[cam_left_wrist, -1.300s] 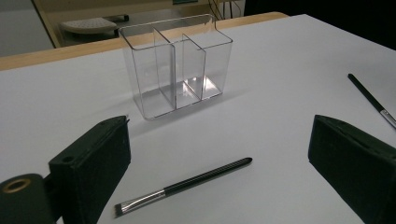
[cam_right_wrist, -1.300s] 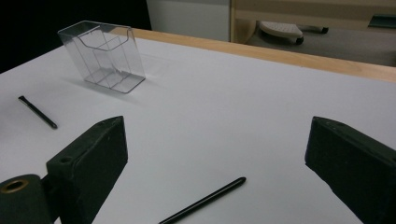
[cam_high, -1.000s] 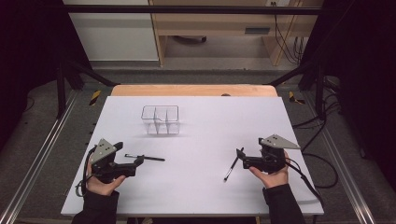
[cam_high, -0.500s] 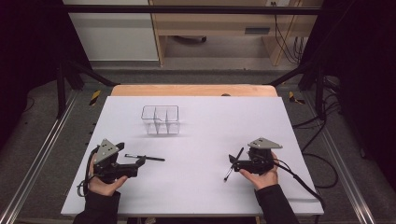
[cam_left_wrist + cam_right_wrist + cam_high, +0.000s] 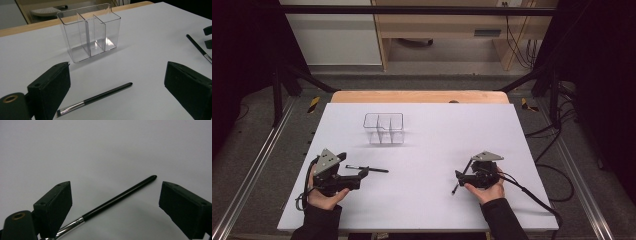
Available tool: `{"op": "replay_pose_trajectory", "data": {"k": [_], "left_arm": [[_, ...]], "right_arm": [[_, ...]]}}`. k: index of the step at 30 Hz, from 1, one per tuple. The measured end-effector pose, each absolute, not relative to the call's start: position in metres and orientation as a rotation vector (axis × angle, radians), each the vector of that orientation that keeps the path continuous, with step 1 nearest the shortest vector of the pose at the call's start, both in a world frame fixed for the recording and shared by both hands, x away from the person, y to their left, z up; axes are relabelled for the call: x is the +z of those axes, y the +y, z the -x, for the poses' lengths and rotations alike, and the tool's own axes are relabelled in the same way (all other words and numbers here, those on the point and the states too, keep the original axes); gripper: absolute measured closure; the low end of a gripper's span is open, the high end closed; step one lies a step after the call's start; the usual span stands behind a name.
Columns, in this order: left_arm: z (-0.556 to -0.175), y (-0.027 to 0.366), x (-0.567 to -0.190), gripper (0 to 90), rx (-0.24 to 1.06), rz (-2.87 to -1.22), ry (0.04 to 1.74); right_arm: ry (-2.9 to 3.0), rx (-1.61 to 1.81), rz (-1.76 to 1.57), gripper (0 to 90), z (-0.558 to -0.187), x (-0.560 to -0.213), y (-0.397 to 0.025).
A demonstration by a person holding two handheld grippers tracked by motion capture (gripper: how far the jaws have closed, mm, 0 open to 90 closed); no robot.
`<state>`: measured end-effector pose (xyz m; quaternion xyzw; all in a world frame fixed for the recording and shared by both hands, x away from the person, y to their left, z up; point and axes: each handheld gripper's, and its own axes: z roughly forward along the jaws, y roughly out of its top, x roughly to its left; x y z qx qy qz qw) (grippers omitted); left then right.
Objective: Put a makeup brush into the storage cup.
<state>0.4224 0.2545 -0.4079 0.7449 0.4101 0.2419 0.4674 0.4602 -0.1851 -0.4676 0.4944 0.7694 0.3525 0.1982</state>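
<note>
Two brushes (image 5: 96, 98) (image 5: 117, 199) between wide-apart jaws

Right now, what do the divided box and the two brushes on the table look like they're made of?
The divided box looks like clear hard plastic, perhaps acrylic: you see straight through its walls, and the edges catch glare. The brush by the left claw has a glossy black handle, plastic or lacquered wood, and a shiny metal collar. The brush by the right claw looks the same.
</note>
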Motion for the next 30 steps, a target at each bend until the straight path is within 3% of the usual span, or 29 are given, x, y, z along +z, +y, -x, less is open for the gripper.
{"op": "replay_pose_trajectory", "data": {"k": [18, 30], "left_arm": [[-0.423, 0.252, -0.41, 6.9, 0.588, -1.843, 1.001], [-0.424, 0.249, -0.413, 7.6, 0.577, -1.863, 1.001]], "right_arm": [[2.226, 0.896, -1.365, 33.0, -0.463, -0.48, -0.182], [2.262, 0.908, -1.313, 53.9, -0.462, -0.478, -0.183]]}}
